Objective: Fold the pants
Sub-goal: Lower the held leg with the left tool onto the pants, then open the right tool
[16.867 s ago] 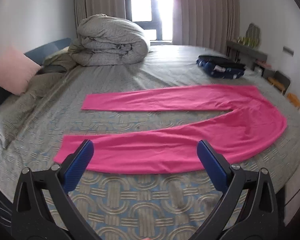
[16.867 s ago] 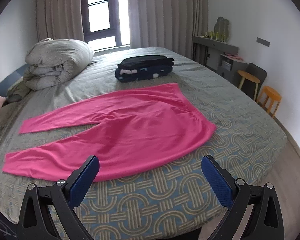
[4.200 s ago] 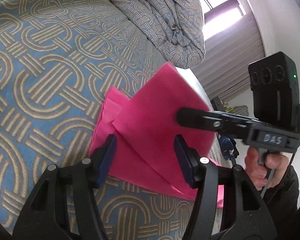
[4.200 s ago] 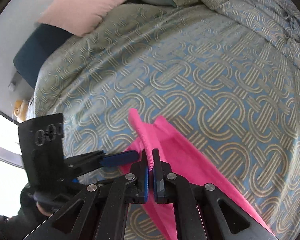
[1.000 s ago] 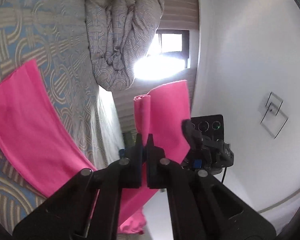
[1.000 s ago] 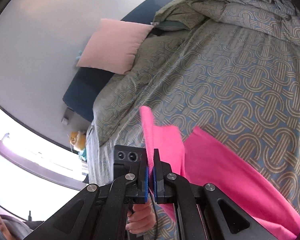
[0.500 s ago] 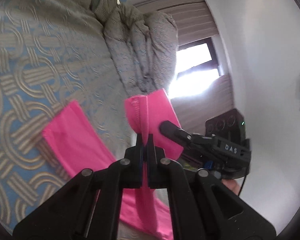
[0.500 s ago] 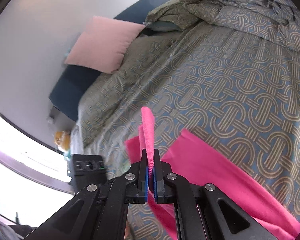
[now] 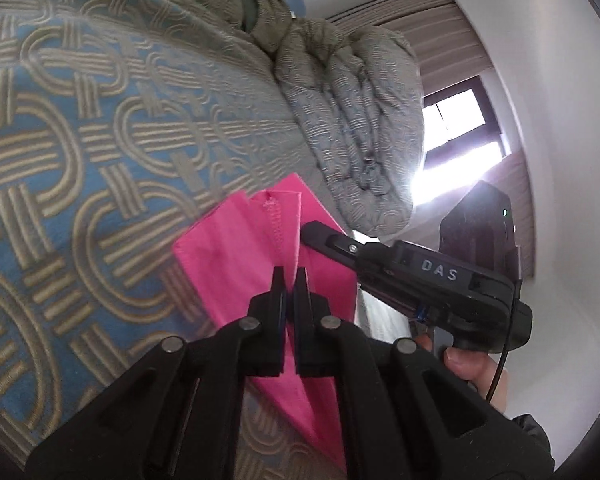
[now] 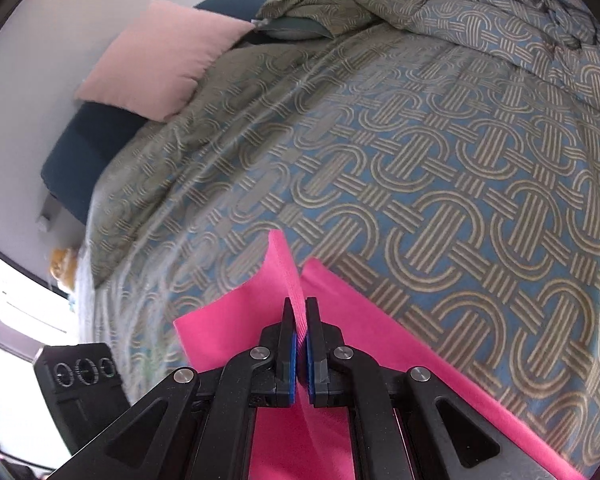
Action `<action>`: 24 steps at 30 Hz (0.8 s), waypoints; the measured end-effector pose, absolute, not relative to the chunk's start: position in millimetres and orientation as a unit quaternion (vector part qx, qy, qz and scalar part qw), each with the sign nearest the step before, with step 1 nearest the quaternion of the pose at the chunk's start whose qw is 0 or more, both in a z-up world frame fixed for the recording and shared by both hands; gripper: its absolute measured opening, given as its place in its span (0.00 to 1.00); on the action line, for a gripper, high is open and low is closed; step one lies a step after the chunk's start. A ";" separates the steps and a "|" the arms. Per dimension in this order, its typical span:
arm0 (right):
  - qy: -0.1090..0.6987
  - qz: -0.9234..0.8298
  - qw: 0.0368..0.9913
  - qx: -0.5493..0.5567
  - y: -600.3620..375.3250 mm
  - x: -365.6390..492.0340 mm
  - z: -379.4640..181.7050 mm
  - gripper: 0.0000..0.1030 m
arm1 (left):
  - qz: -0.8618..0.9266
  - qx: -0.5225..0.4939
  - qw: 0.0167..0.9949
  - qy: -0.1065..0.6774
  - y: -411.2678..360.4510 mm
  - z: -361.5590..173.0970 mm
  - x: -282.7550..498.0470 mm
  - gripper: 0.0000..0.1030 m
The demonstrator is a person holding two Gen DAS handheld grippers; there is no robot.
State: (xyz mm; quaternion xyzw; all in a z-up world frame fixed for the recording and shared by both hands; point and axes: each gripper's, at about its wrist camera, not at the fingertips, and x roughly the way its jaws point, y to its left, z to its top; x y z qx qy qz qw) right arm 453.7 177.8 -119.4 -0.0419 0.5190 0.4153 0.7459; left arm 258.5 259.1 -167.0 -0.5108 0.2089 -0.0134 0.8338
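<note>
on the left, the left gripper (image 9: 289,280) has its two black fingers pressed nearly together on the stitched hem of the pink pants (image 9: 236,256), pinching a thin ridge of cloth so that the leg end stands up off the bed (image 9: 60,128) while the rest of the leg drapes down onto the patterned cover. just to its right in that view the right gripper (image 9: 320,232) reaches in from the side, its tip against the same raised cloth, and the person's hand (image 9: 466,364) wraps its handle. the right wrist view confirms it: the right gripper's blue pads (image 10: 290,364) are clamped narrow on a folded edge of the pants (image 10: 228,320), which rises as a fin between them, and the remaining pink fabric trails along the bed's near edge toward the lower right. two grips side by side on one end probably serve to keep the hem taut and square, so the cloth can be carried over as a flat panel rather than a sagging rope. the rolled duvet (image 9: 352,128) lies well apart toward the bed's far side, and a pink pillow (image 10: 160,60) rests at the far left corner, both clear of the folding area. the fold looks partly made, with the lifted end not yet laid down.
</note>
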 end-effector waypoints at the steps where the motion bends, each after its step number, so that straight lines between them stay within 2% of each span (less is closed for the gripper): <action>1: 0.519 0.413 0.747 -0.047 180.0 454.6 -123.1 0.02 | -0.005 -0.508 0.834 0.213 260.0 -169.8 259.1 0.03; 7: 0.512 0.393 0.760 -0.076 189.9 460.3 -142.5 0.04 | 0.024 -0.526 0.815 0.242 267.8 -188.6 263.7 0.03; 11: 0.511 0.386 0.767 -0.047 186.2 464.2 -149.2 0.05 | 0.043 -0.523 0.820 0.230 271.7 -185.6 251.2 0.03; 14: 0.509 0.374 0.775 -0.032 188.0 467.3 -151.6 0.09 | 0.061 -0.517 0.823 0.225 278.6 -182.1 241.8 0.03; 19: 0.504 0.380 0.776 0.005 173.8 462.7 -120.6 0.14 | 0.050 -0.494 0.835 0.236 284.8 -170.0 230.4 0.03; 21: 0.487 0.373 0.790 -0.008 150.0 454.0 -92.7 0.30 | 0.030 -0.483 0.840 0.246 284.2 -161.6 234.8 0.03; 22: 0.482 0.367 0.795 -0.015 134.3 449.7 -79.7 0.51 | 0.013 -0.484 0.839 0.249 282.5 -157.3 240.3 0.03; 23: 0.476 0.364 0.800 -0.018 116.7 445.3 -68.8 0.65 | 0.002 -0.479 0.840 0.254 279.7 -152.8 246.6 0.04; 24: 0.472 0.363 0.803 -0.023 99.7 441.2 -61.2 0.66 | -0.009 -0.471 0.843 0.258 275.9 -148.1 253.5 0.07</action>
